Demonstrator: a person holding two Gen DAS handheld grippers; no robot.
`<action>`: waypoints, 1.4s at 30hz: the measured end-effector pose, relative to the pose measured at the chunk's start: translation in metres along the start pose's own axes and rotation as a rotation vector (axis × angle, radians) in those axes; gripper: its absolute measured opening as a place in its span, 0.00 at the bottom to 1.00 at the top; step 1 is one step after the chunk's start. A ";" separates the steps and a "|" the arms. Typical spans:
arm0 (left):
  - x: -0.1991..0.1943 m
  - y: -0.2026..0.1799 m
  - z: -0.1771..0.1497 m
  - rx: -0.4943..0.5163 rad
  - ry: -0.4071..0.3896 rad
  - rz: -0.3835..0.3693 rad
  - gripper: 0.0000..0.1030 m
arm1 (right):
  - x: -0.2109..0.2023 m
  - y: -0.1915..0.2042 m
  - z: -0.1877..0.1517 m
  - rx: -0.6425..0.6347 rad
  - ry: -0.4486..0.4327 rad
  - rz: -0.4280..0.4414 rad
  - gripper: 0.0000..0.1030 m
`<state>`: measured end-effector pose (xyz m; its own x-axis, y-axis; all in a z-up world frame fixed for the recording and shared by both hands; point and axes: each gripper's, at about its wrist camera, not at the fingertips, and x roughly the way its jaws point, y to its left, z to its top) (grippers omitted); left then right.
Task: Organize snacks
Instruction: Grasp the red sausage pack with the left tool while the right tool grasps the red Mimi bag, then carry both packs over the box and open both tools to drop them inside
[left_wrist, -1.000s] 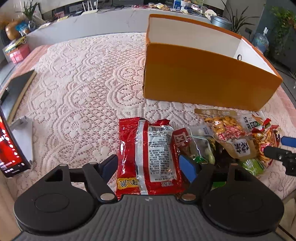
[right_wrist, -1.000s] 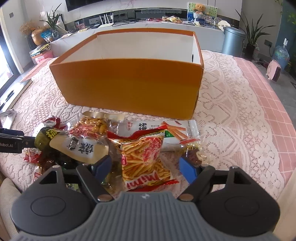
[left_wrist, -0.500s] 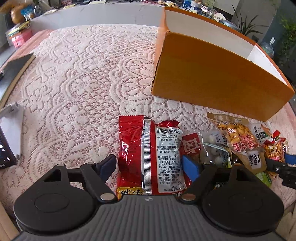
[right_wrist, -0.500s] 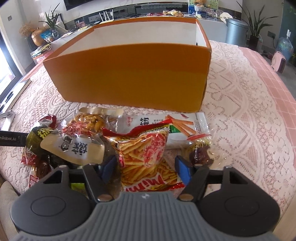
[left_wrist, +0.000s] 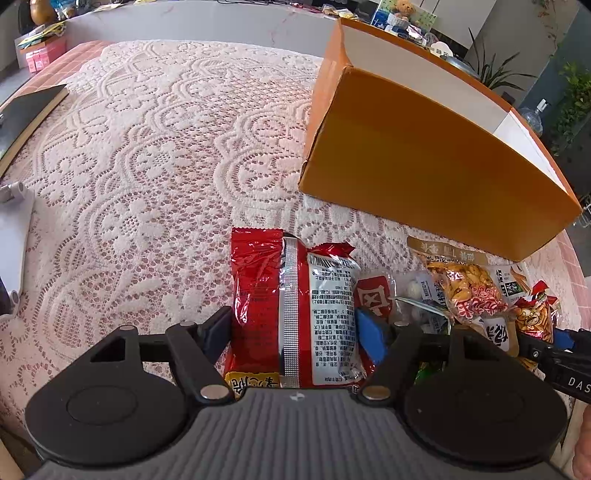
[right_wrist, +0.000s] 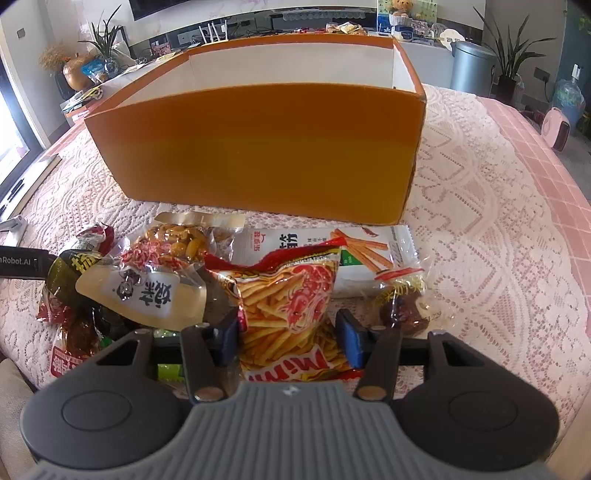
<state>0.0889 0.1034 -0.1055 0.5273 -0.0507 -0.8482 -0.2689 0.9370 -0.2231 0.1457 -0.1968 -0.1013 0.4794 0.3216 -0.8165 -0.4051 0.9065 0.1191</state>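
**Both grippers at the snack pile in front of the orange box**

The left gripper (left_wrist: 293, 328) straddles a red packet (left_wrist: 291, 306) that lies flat on the lace cloth (left_wrist: 147, 166), back side up with its silver seam showing. Both blue pads sit right at the packet's edges; whether they press it or only flank it cannot be told.

The right gripper (right_wrist: 288, 336) frames a fries bag (right_wrist: 291, 314) printed with a shrimp. Its left pad touches the bag's edge, while the right pad (right_wrist: 349, 338) stands slightly apart, so the jaws are spread a little wider than the bag.

The fries bag lies atop the pile, overlapping a white stick-snack pack (right_wrist: 332, 254) behind it. To its left are a peanut bag (right_wrist: 177, 247) and a pale sachet (right_wrist: 147, 299); to its right, a small brown candy (right_wrist: 402, 314).

The orange box (right_wrist: 266, 147) stands just behind the pile, open-topped, its white inner walls showing no snacks in the visible part.
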 end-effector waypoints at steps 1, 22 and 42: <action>-0.001 0.000 0.000 -0.001 -0.004 0.003 0.79 | -0.001 0.000 0.000 -0.003 -0.002 -0.001 0.47; -0.080 -0.031 0.009 0.062 -0.203 0.038 0.79 | -0.049 0.004 0.013 -0.043 -0.129 -0.011 0.40; -0.127 -0.083 0.061 0.206 -0.357 -0.033 0.79 | -0.107 0.007 0.090 -0.053 -0.256 0.083 0.39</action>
<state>0.0940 0.0530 0.0501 0.7892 0.0074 -0.6141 -0.0993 0.9883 -0.1156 0.1620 -0.2005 0.0377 0.6215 0.4589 -0.6349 -0.4882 0.8608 0.1442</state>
